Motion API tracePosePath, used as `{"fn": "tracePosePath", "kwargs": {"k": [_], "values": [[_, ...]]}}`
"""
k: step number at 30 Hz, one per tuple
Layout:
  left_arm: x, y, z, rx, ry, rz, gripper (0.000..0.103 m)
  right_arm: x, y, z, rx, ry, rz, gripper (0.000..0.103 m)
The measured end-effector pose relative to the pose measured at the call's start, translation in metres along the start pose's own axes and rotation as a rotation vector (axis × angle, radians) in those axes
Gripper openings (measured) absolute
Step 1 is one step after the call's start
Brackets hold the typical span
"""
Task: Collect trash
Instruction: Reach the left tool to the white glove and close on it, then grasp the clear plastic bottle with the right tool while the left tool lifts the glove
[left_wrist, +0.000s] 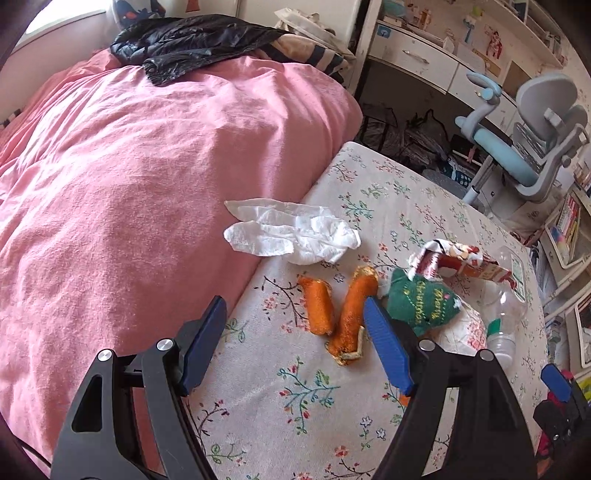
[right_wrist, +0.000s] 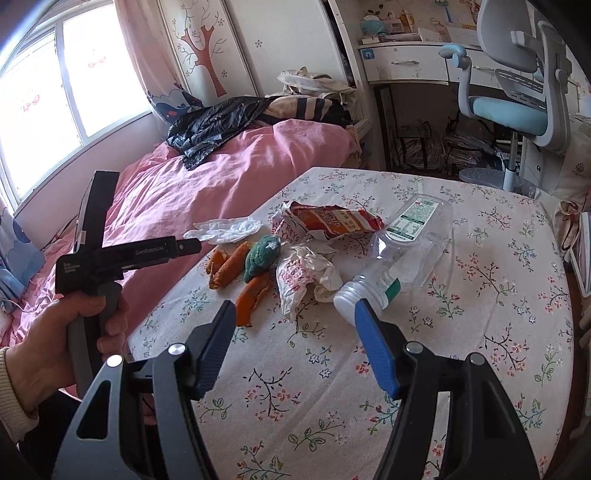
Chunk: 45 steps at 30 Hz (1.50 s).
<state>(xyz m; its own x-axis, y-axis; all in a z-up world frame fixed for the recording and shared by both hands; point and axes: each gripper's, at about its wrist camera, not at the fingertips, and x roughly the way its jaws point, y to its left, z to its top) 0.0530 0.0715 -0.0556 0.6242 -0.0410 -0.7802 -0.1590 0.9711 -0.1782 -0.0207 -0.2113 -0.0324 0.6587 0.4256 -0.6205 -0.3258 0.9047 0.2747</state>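
Left wrist view shows our left gripper (left_wrist: 295, 343) open and empty, hanging just above the orange peels (left_wrist: 340, 314) on the floral cloth (left_wrist: 280, 406); their long axes run away from us, roughly along the fingers. Our right gripper (right_wrist: 295, 343), also open and empty, sits farther back, near the clear bottle (right_wrist: 399, 254), so we judge the left nearer.

The right gripper (right_wrist: 295, 332), jaws apart and empty, hangs over the floral table (right_wrist: 480, 332) near a clear bottle (right_wrist: 399, 254).
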Motion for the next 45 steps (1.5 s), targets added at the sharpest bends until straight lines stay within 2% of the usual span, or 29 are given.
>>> {"fn": "tracePosePath", "kwargs": {"k": [5,11,17,20,22,24,26,27,28,29,31,36,41,45], "values": [[0.016,0.005,0.009,-0.006,0.006,0.008,0.073,0.006,-0.010,0.003,0.038,0.013,-0.022,0.065],[0.041,-0.007,0.021,0.055,0.005,0.066,0.073,0.018,-0.026,0.009,0.089,0.026,-0.046,0.065],[0.062,-0.011,0.034,0.077,0.009,0.084,0.073,0.037,-0.044,0.017,0.158,0.041,-0.062,0.065],[0.077,-0.014,0.040,0.098,0.039,0.095,0.073,0.049,-0.049,0.022,0.179,0.052,-0.061,0.065],[0.087,-0.017,0.042,0.118,0.066,0.096,0.066,0.055,-0.050,0.026,0.183,0.063,-0.070,0.065],[0.093,-0.019,0.044,0.129,0.075,0.058,0.054,0.062,-0.052,0.028,0.185,0.079,-0.081,0.065],[0.094,-0.021,0.047,0.133,0.080,0.006,0.034,0.068,-0.054,0.029,0.182,0.094,-0.108,0.065],[0.094,-0.022,0.048,0.137,0.077,0.010,0.032,0.070,-0.057,0.029,0.184,0.098,-0.120,0.065],[0.094,-0.023,0.050,0.138,0.071,0.011,0.022,0.071,-0.059,0.029,0.188,0.098,-0.130,0.065],[0.093,-0.020,0.053,0.123,0.072,-0.021,0.010,0.072,-0.061,0.030,0.192,0.096,-0.139,0.065],[0.090,-0.011,0.058,0.052,0.084,-0.099,0.008,0.073,-0.067,0.031,0.199,0.095,-0.151,0.064],[0.068,-0.005,0.064,-0.025,0.046,-0.236,0.008,0.071,-0.075,0.032,0.233,0.094,-0.152,0.058],[0.039,-0.023,0.062,0.032,-0.006,-0.273,0.008,0.077,-0.078,0.036,0.242,0.080,-0.160,0.065],[0.032,-0.038,0.055,0.085,-0.002,-0.275,0.008,0.087,-0.082,0.036,0.244,0.098,-0.170,0.058]]}}
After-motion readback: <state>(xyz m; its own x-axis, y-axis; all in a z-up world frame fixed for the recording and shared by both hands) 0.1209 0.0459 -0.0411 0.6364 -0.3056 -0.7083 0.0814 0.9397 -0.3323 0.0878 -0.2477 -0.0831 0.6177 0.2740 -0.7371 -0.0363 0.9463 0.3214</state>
